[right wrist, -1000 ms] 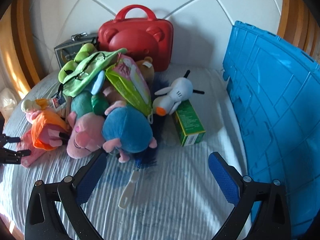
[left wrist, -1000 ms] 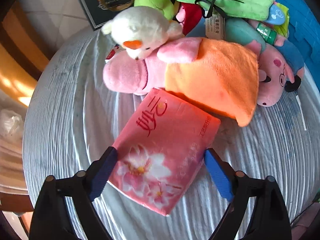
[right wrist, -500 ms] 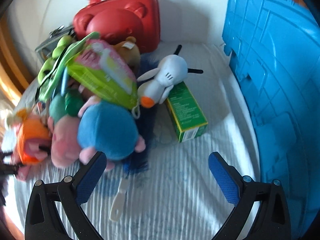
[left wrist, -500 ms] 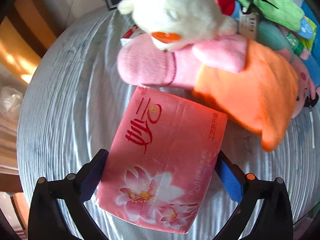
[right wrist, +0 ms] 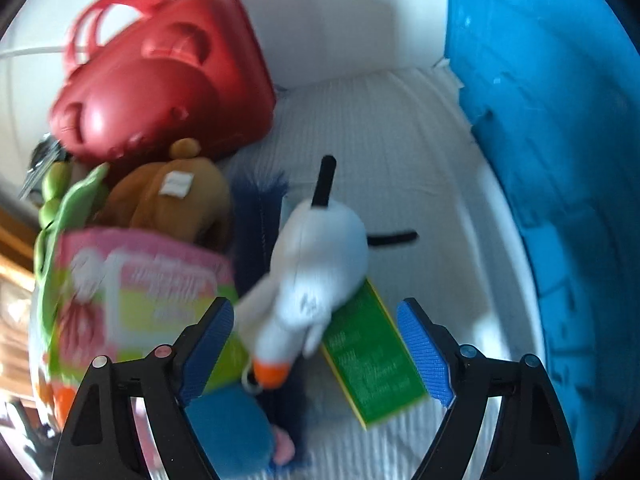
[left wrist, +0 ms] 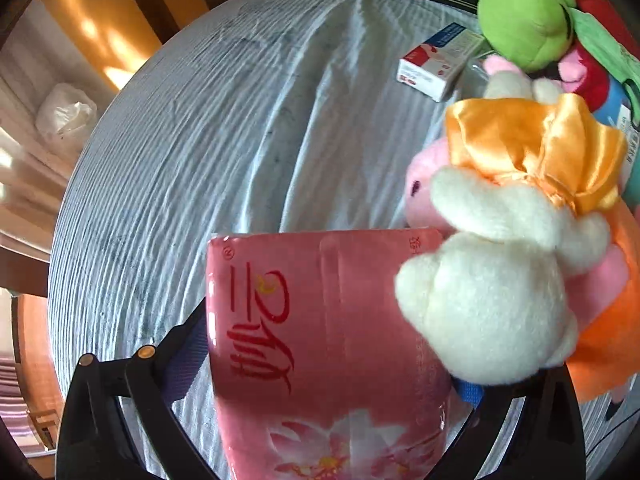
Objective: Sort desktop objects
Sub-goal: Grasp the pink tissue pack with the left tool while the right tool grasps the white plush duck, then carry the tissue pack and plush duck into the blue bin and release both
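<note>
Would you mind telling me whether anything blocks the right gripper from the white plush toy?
Nothing visible does: the white plush toy with an orange beak already lies between the open right gripper's blue pads, partly over a green box.

Place: a home, I judge.
Evidence: plush toys (left wrist: 492, 300), red case (right wrist: 160, 76), cloth-covered table (left wrist: 200, 152), tiled wall (right wrist: 340, 12).

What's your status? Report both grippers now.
Left gripper shut on pink tissue pack. Right gripper open, around white plush, not gripping. Cream plush crowds the pack's right side.
</note>
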A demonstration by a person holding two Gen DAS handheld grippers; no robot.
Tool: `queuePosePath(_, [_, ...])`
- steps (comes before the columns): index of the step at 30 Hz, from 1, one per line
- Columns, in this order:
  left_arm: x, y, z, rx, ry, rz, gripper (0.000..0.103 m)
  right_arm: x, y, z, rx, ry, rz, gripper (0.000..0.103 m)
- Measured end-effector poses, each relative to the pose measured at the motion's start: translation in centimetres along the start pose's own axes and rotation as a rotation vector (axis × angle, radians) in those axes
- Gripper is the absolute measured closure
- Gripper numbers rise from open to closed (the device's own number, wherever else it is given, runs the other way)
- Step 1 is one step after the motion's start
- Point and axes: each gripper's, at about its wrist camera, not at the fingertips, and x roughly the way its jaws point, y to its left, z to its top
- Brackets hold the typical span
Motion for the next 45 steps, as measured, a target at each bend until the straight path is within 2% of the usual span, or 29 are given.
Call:
queuePosePath(2, [0.5, 0.6, -0.6, -0.029, 0.018, -0.011, 0.001, 1.8, 0.1, 0.9, 0.015, 0.038, -0.002, 0.018])
queuePosePath(4, [0.5, 1.0, -0.9, -0.052, 0.019, -0.035, 0.009, 3.0, 0.1, 1.2, 0.022, 0.067, 0.0, 0.019])
queuePosePath(6, [0.0, 1.0, -1.2, -0.059, 0.008, -0.017, 0.011, 3.7, 0.4, 1.1, 0.004, 0.081, -0.013, 0.047])
queuePosePath(9, [-0.9, 0.8, -2.0, -0.04, -0.011, 0.019, 0.011, 2.9, 0.7, 0.7, -0.022, 0.061, -0.014, 0.049])
queuePosePath(12, [-2.8, 0.9, -2.9, -0.045, -0.041, 0.023, 0.011, 0.1, 1.4, -0.3, -0.07, 0.001, -0.015, 0.049])
queuePosePath(15, [-5.6, 1.1, -3.5, -0.056, -0.104, 0.015, 0.011, -3.6, 2.1, -2.0, -0.125, -0.067, -0.014, 0.049])
queuePosePath(19, [-10.9, 1.1, -4.5, -0.037, -0.222, 0.01, 0.011, -9.3, 3.2, -5.2, -0.197, -0.162, 0.005, 0.049])
queuePosePath(21, [-11.8, 2.8, -3.8, -0.019, -0.274, 0.004, 0.011, -11.5, 3.4, -6.6, -0.219, -0.194, 0.018, 0.049])
queuePosePath(25, [-16.9, 1.1, -4.8, 0.021, -0.378, -0.027, 0.011, -16.8, 3.5, -8.7, -0.266, -0.277, 0.042, 0.048])
queuePosePath(30, [-21.9, -3.6, -6.0, 0.096, -0.47, -0.076, 0.011, -23.1, 2.4, -10.8, -0.297, -0.366, 0.045, 0.048])
queuePosePath(34, [-24.6, -8.5, -6.3, 0.163, -0.519, -0.138, 0.011, -27.7, 0.4, -11.7, -0.306, -0.445, 0.011, 0.048])
queuePosePath(41, [-30.9, -20.5, -7.0, 0.316, -0.601, -0.28, 0.011, -34.9, -5.4, -12.2, -0.288, -0.551, -0.058, 0.048])
queuePosePath(45, [-35.2, -28.0, -8.0, 0.411, -0.656, -0.323, 0.011, -38.3, -9.7, -12.0, -0.282, -0.597, -0.089, 0.048])
